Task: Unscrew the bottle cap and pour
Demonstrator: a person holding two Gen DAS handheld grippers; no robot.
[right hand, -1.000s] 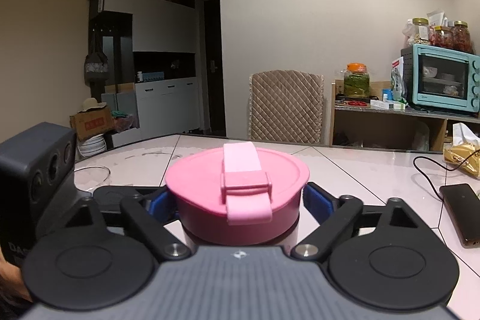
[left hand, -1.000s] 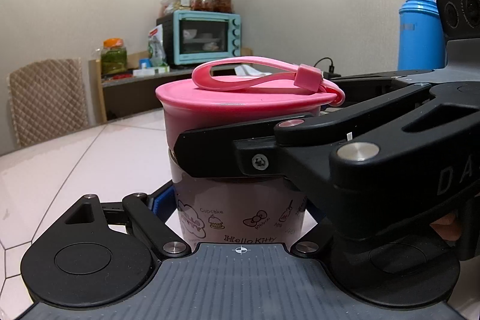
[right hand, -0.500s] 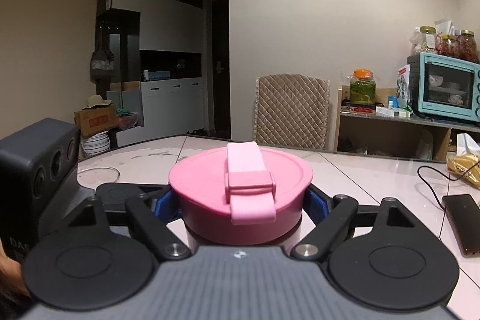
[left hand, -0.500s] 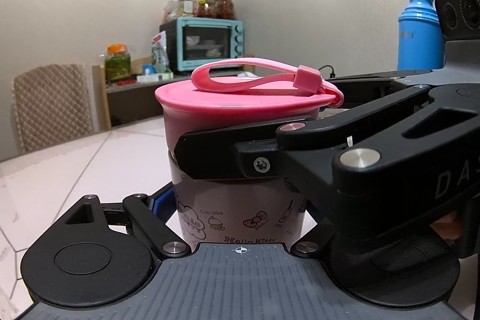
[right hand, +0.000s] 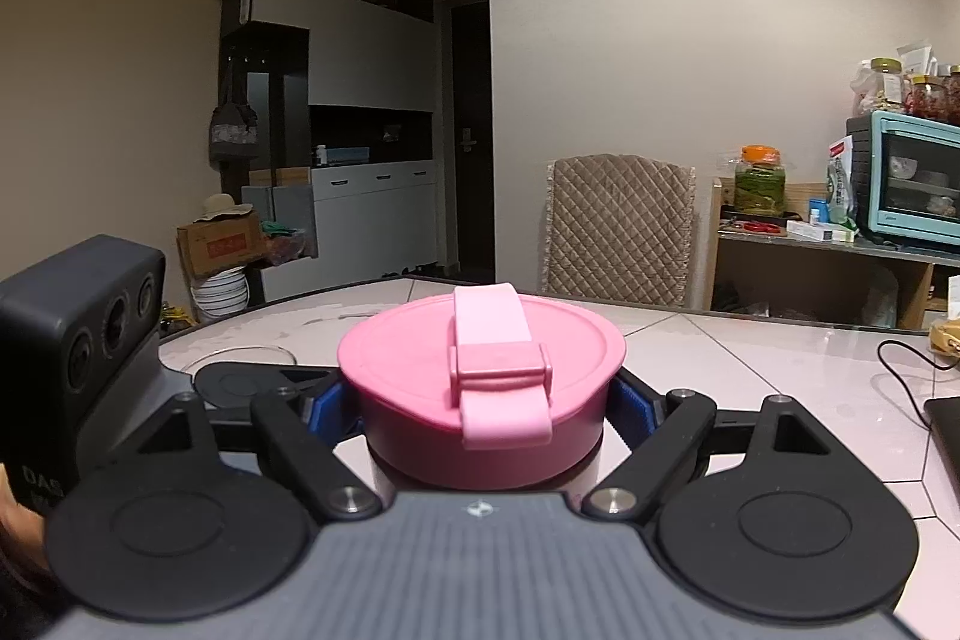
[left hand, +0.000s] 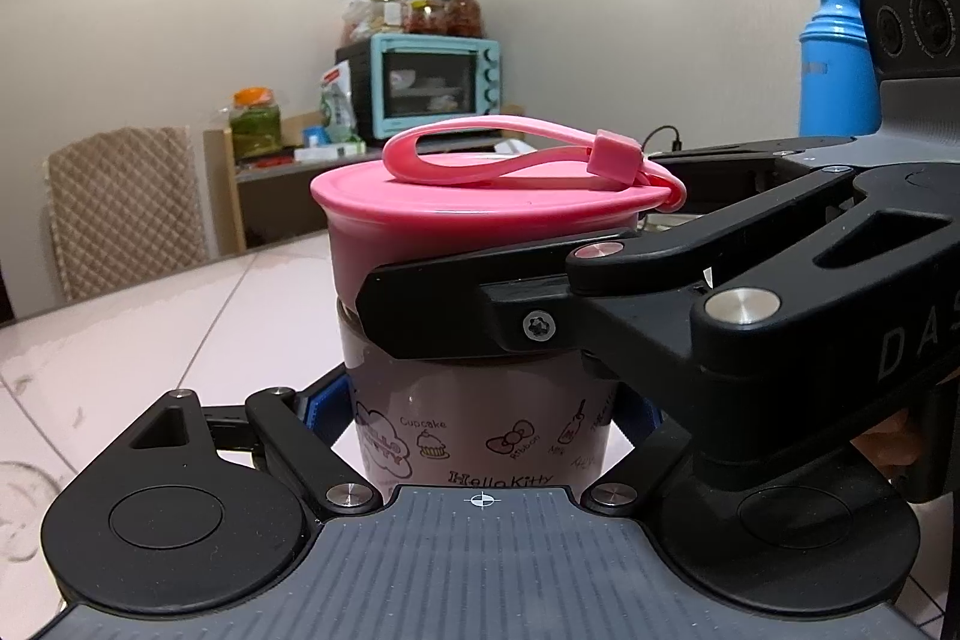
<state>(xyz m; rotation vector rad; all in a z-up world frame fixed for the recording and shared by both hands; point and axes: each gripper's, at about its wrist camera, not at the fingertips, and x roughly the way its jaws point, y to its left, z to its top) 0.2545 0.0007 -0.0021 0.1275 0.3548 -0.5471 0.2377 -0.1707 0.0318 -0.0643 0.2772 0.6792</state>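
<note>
Hello Kitty bottle gripped by two grippers for unscrewing, above a pale tiled table.

Nearest, the bottle (left hand: pixel 480 436) body is pinched by the left gripper (left hand: pixel 480 400); above it, the pink cap (right hand: pixel 480 388) is clamped by the right gripper (right hand: pixel 480 400), held nearly level. The cap appears seated, so a twist is judged due next. Farther off, a quilted chair (right hand: pixel 618 220) and teal toaster oven (left hand: pixel 438 82) are seen.

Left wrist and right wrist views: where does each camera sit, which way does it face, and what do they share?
Left wrist: rides the left tool, facing the bottle body it clamps; the right tool crosses from the right, fingertips of a hand behind it.
Right wrist: rides the right tool, looking over the pink cap it grips; the left tool's camera block at left.
Shared: cap, strap, teal toaster oven, quilted chair.
</note>
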